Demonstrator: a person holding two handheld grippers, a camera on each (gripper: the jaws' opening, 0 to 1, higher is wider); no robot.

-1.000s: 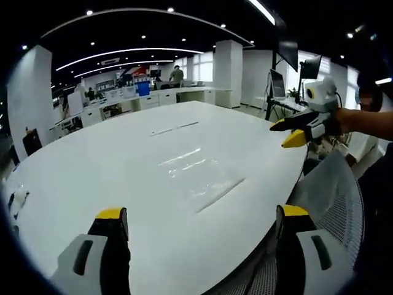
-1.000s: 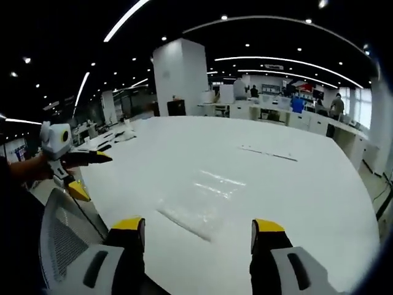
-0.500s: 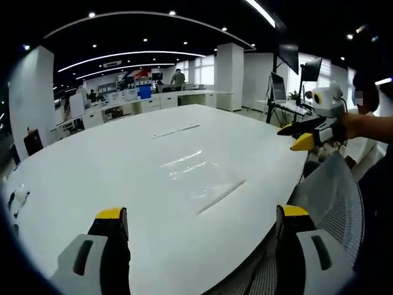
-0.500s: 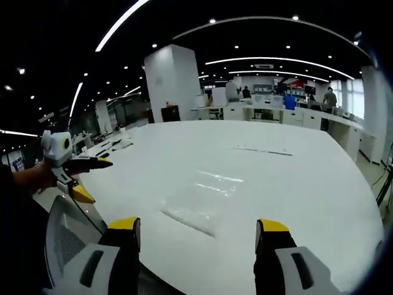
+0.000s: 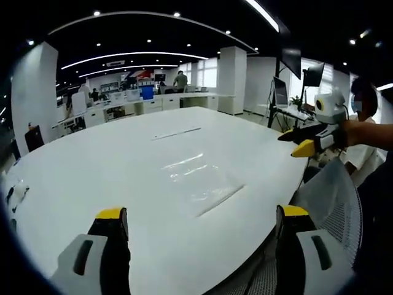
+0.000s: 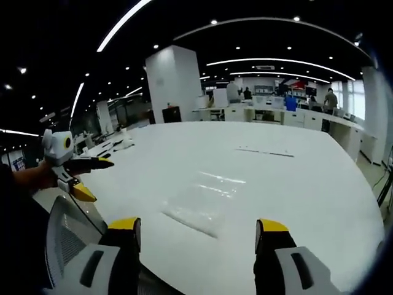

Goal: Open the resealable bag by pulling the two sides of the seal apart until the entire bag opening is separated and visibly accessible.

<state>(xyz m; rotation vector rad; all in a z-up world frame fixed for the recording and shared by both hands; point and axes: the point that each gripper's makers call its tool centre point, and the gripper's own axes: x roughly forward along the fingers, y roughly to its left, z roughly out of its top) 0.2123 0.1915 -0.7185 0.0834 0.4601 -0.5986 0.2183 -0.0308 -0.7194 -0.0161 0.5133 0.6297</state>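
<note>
Judging from the present condition, no part of the opening has been started. The resealable bag (image 5: 199, 178) is seen lying flat and closed on the bench (image 5: 92, 166), with its seal strip (image 5: 220, 200) running unbroken along the edge nearest the tools. Neither side of the seal has been gripped, so the whole sequence is left to be done: both tools brought to the bag, one side of the seal taken by each, and the seal drawn apart along its full length.

The room is an open-plan office, with curved light strips on a dark ceiling, a white square column (image 6: 172, 83) beyond the bag, and desks with seated and standing people along the far wall. The bench is a large white oval top. A mesh chair back (image 5: 328, 196) stands at the bench edge on the near side of the bag. A thin strip (image 5: 176, 131) lies on the bench beyond the bag, well apart from it.

The left tool (image 5: 199, 215) is held short of the bag, jaws spread wide and holding nothing; it is also seen from the side (image 6: 86, 179). The right tool (image 6: 198, 228) is likewise spread and empty, and is seen above the chair back (image 5: 301, 142).
</note>
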